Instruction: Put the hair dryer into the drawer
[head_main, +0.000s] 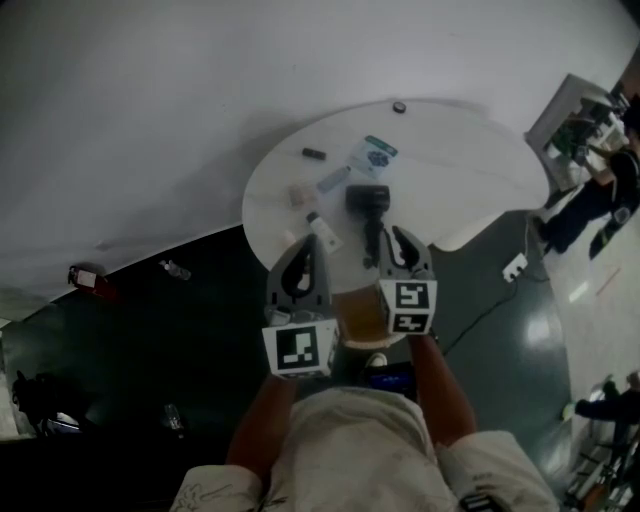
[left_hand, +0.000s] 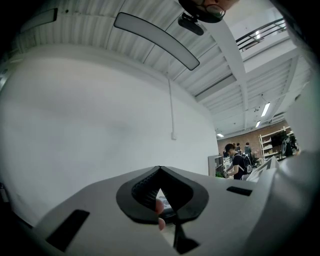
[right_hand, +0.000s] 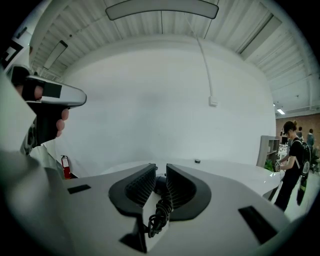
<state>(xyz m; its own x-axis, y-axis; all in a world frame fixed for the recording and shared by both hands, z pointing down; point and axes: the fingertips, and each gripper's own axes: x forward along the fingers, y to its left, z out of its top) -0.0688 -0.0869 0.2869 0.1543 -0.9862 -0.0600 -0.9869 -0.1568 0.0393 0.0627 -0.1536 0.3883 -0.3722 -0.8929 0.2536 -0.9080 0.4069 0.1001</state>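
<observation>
The black hair dryer lies on the round white table, its handle pointing toward me. My right gripper is at the handle end. In the right gripper view its jaws stand a narrow gap apart; the dark handle sits in the gap and the coiled black cord lies between them nearer me. I see no pad pressing on either. My left gripper hovers to the left of the dryer, and its tips meet. No drawer is clearly visible.
On the table lie a teal packet, a small black item, a dark round piece and a white bottle by the left gripper. A brown surface shows under the near table edge. A power strip lies on the floor.
</observation>
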